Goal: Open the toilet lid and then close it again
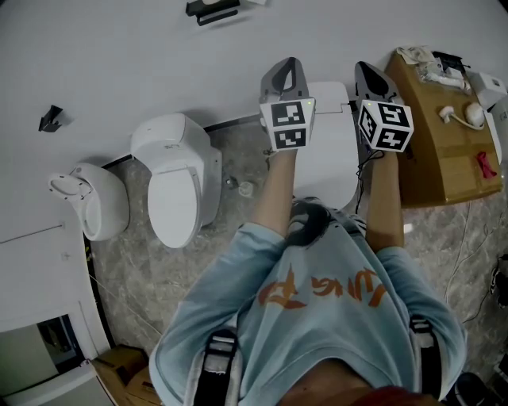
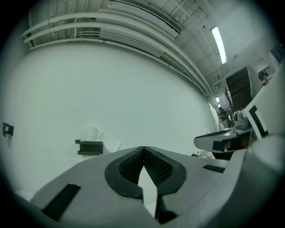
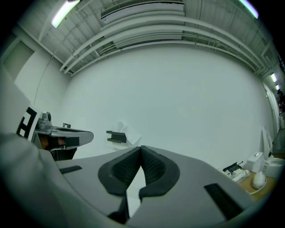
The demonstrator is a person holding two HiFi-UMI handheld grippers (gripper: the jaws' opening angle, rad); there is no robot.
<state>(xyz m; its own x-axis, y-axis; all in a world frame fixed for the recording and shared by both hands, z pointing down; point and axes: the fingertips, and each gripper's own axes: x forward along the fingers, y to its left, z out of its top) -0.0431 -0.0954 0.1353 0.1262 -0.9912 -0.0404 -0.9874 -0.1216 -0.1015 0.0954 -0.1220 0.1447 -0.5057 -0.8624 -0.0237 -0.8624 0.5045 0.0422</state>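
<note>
The white toilet [image 1: 330,158] stands against the wall straight ahead, below and between my two arms; its lid lies flat and down, partly hidden by the arms. My left gripper [image 1: 287,70] is held level above the toilet's left side and points at the wall, jaws shut with nothing between them. My right gripper [image 1: 371,78] is level beside it, above the toilet's right side, also shut and empty. Neither touches the toilet. In the left gripper view the left gripper [image 2: 143,149] faces bare wall, and in the right gripper view so does the right gripper [image 3: 141,148].
A second toilet [image 1: 173,184] and a third white fixture [image 1: 89,200] stand to the left. A wooden table [image 1: 438,151] with small items is close on the right. A dark paper holder [image 1: 213,9] hangs on the wall. Cables run over the stone floor [image 1: 468,238].
</note>
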